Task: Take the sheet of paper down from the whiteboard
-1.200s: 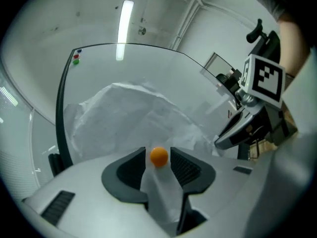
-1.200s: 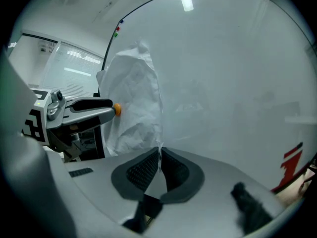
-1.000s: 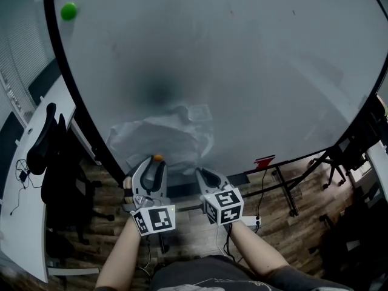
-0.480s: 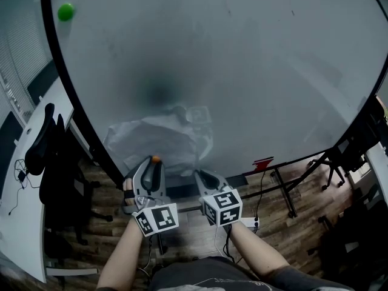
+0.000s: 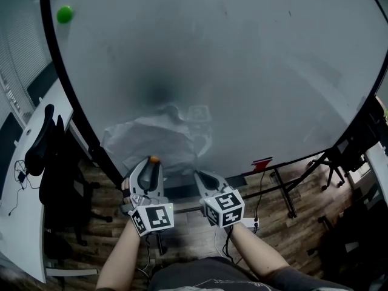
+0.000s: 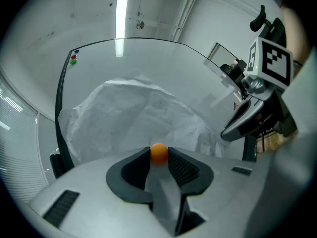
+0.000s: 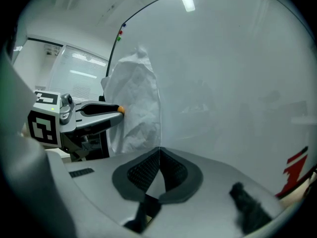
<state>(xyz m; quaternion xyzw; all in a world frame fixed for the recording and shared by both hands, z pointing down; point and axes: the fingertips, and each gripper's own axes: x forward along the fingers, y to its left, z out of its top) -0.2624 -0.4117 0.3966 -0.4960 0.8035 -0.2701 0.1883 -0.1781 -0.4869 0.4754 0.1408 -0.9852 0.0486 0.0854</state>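
Presently the crumpled sheet of paper [image 5: 154,137] hangs on the whiteboard [image 5: 260,71] near its bottom left corner, the left gripper [image 6: 158,158] closing its jaws on the orange ball [image 6: 159,152] that fills the gap between their tips, the right gripper [image 7: 159,152] with jaws pressed together on the sheet's lower right edge.

Room's pretty standard office stuff: wood-plank floor [image 5: 291,235] across the bottom of the head view, a black office chair [image 5: 51,156] at the left, and a white desk [image 5: 27,223] along the left edge with a cable [image 5: 21,165] lying on it. Window blinds [image 5: 18,53] in the upper left, and a ceiling strip light [image 6: 120,9] at the top of the left gripper view.
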